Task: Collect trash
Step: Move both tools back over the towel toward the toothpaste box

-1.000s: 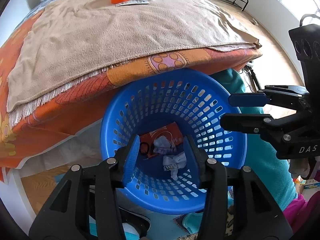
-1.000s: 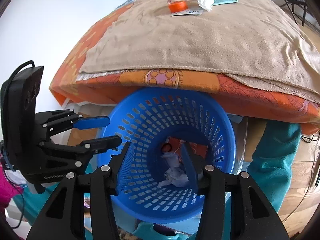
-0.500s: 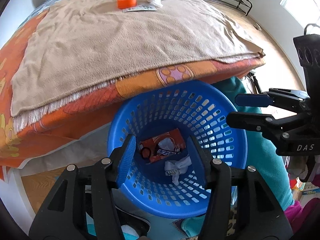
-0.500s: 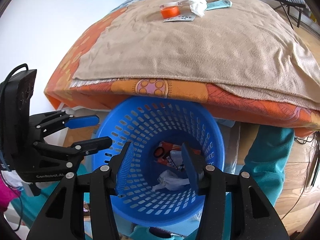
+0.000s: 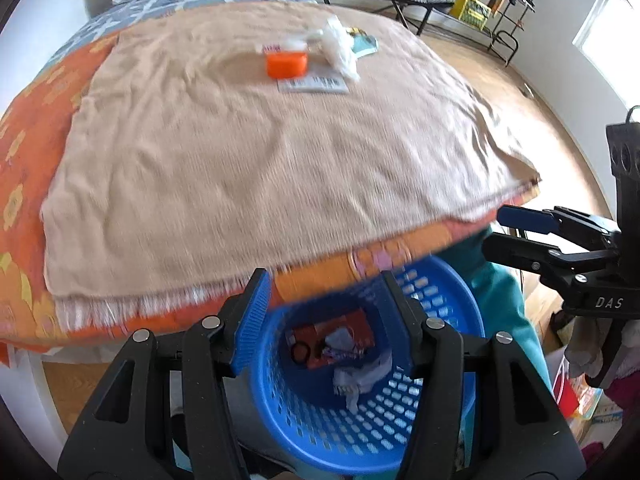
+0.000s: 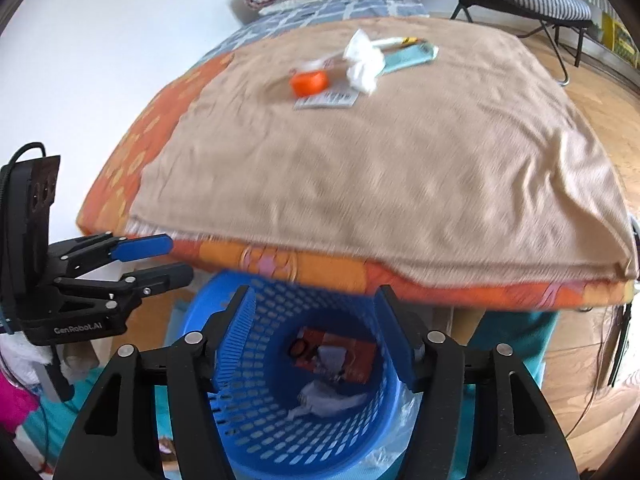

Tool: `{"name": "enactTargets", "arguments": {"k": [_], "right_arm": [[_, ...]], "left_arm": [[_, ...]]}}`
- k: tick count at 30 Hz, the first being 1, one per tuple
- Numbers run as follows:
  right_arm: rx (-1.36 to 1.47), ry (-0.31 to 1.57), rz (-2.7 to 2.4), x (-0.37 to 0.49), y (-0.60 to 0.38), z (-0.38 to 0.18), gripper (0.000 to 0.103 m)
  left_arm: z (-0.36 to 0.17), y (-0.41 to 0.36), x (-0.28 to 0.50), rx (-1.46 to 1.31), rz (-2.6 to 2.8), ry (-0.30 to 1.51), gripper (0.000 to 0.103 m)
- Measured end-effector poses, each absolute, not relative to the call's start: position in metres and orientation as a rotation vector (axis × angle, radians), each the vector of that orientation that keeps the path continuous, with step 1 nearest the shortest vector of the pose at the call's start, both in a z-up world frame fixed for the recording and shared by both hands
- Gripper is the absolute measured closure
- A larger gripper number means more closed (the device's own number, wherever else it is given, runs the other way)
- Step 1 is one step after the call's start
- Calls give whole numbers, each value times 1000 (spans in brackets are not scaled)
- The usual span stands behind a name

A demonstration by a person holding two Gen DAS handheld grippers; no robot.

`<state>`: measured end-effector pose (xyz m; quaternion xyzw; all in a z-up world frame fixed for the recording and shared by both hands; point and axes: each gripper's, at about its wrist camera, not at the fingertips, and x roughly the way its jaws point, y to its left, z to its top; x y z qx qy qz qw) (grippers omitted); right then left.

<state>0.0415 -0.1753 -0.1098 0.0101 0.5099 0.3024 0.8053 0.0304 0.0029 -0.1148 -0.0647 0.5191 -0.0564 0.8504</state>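
Two grippers, left and right, jaws wide, empty | blue perforated plastic basket lower centre | orange tub, white crumpled tissue upper centre on tan blanket

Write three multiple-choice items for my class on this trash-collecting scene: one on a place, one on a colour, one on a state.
1. Where does the crumpled white tissue lie?
A. on the beige blanket
B. in the basket
C. on the floor

2. What colour is the basket?
A. green
B. blue
C. white

3. How does the right gripper stand?
A. shut on a tissue
B. shut, empty
C. open, empty

Key: 1 A, it sits beside the orange tub; 2 B, its perforated wall is blue; 3 C, its fingers are spread with nothing between.
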Motion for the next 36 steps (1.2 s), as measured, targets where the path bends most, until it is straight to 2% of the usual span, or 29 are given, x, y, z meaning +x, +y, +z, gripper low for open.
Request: {"name": "enactTargets", "arguments": {"k": [2,8,18,36], "right_arm": [[38,1079,639,50,-178,-104,37],[72,1042,615,78,-183,-85,30],[127,971,637,128,-177,-65,29],[162,940,690,202,-154,-89,29]], "left_arm": [[-109,7,39,-140,-113,1071,40],[-96,16,68,-169,-102,1027,40],[-67,26,128,-143,-129,963,40],[-59,27,288,-178,-250,1010,40]]}}
